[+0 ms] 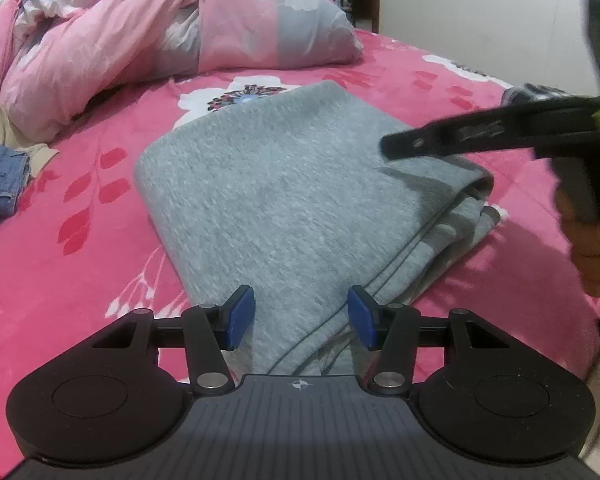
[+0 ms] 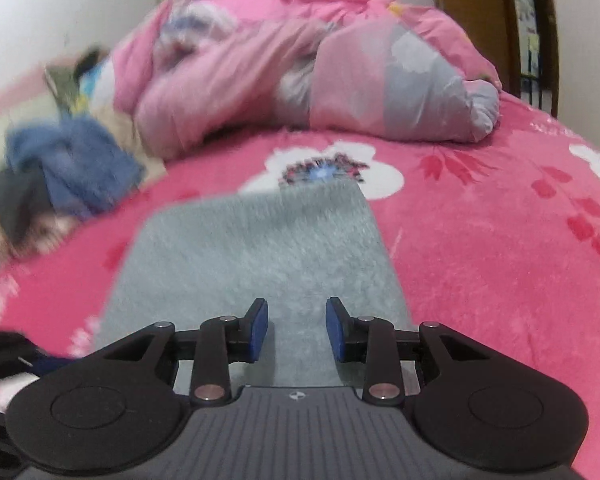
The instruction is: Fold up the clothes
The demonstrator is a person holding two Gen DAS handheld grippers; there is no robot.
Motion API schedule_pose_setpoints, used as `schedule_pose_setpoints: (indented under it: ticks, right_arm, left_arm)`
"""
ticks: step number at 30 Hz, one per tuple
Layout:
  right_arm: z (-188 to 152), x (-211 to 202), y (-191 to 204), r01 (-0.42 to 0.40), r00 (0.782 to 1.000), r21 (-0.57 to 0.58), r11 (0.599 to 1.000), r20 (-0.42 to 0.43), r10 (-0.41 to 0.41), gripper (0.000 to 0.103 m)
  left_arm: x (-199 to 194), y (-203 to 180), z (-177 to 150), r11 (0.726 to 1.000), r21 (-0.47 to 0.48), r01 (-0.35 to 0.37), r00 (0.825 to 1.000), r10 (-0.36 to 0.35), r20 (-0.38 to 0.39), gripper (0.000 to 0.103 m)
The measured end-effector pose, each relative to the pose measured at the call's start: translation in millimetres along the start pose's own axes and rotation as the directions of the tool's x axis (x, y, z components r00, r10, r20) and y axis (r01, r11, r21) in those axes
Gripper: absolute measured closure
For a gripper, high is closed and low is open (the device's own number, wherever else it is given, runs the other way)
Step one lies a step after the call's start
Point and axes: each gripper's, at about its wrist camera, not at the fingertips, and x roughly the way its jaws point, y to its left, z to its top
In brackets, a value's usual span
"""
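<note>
Left wrist view. Nearest the lens, my left tongs (image 1: 301, 317) stand about half open, blue pads apart and gripping nothing; the near corner of the grey garment (image 1: 284, 184) lies below and between them. I judge this a release posture, the cloth being already folded into a flat, layered rectangle on the bed (image 1: 440, 88). Ahead and to the right, my right tongs (image 1: 416, 144) hover over the garment's far-right folded edge; I cannot tell their opening from this view. Unfolded denim (image 1: 0, 176) waits far left of the tongs.

Right wrist view. My right tongs (image 2: 297, 329), narrowly parted and empty, sit above the grey garment (image 2: 256, 256), which runs straight ahead of them. The picture is blurred. A bunched quilt (image 2: 340, 80) lies beyond, and a clothes heap (image 2: 68, 168) to the left.

No containers are visible in either view.
</note>
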Motion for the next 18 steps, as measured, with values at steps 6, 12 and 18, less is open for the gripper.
schedule_pose_setpoints:
  ticks: [6,12,18]
  right_arm:
    - [-20.1,-38.3,2.7,-0.008,0.997,-0.025,1.0,0.074,0.01,0.069]
    - [-46.8,-20.5,5.1,0.084,0.996,-0.105,0.991,0.036,-0.08,0.07]
    - [-36.9,-41.1,-8.9,0.015,0.998,0.001,1.0,0.068,-0.015,0.064]
  left_arm:
    - [-0.5,-7.2,1.2,0.999,0.028,-0.03,1.0,0.03,-0.003,0.051]
    - [-0.8,-9.6,1.6,0.999,0.026,-0.035,0.999,0.035,-0.001,0.051]
    - [-33.4,15.8,-8.4,0.996,-0.09,0.025,0.991,-0.013,0.131,0.048]
